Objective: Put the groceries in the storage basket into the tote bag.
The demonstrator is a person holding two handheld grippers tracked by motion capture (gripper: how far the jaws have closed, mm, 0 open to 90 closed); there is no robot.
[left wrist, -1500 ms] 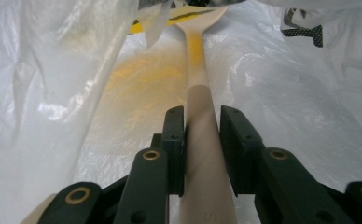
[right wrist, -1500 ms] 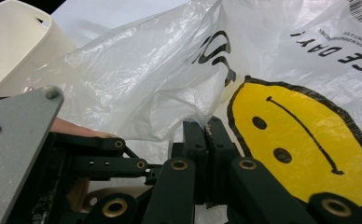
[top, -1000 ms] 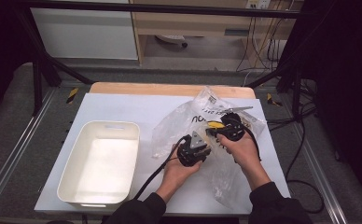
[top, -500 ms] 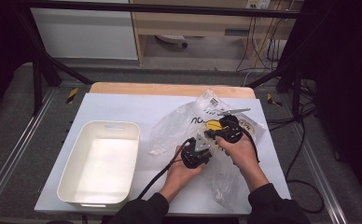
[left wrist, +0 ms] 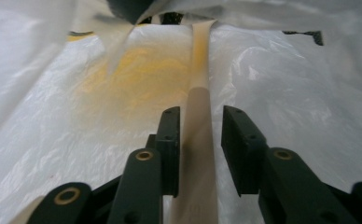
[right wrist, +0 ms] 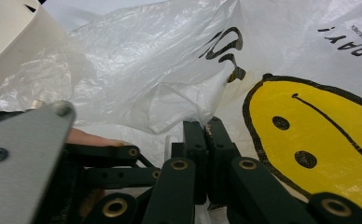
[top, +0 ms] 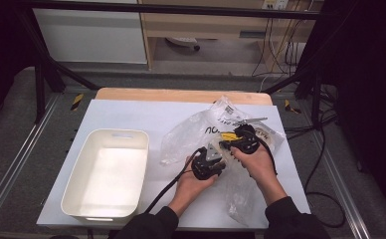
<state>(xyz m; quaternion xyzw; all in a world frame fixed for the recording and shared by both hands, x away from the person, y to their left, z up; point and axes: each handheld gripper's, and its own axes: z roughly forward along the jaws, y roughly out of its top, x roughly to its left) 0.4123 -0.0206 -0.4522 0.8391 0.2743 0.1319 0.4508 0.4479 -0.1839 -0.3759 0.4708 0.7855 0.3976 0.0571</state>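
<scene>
Plastic of the thin bag (top: 216,132), lying crumpled on the right half of the counter (top: 131,117), looked likely to tear or slip, since the right tool (right wrist: 206,128) was clamped shut on a fold of it while the left tool (left wrist: 200,128) stood parted around a taut strip. A hard pull apart could rip it. The white bin (top: 106,174) sat near to the left, with free counter behind; the right edge was close.

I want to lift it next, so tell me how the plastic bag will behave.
The bag looks thin and crumpled, so it will likely flop and sag rather than hold shape. It seems very light, probably drifting when pushed. The right gripper has its jaws shut on a fold; the glossy film may slip.
</scene>
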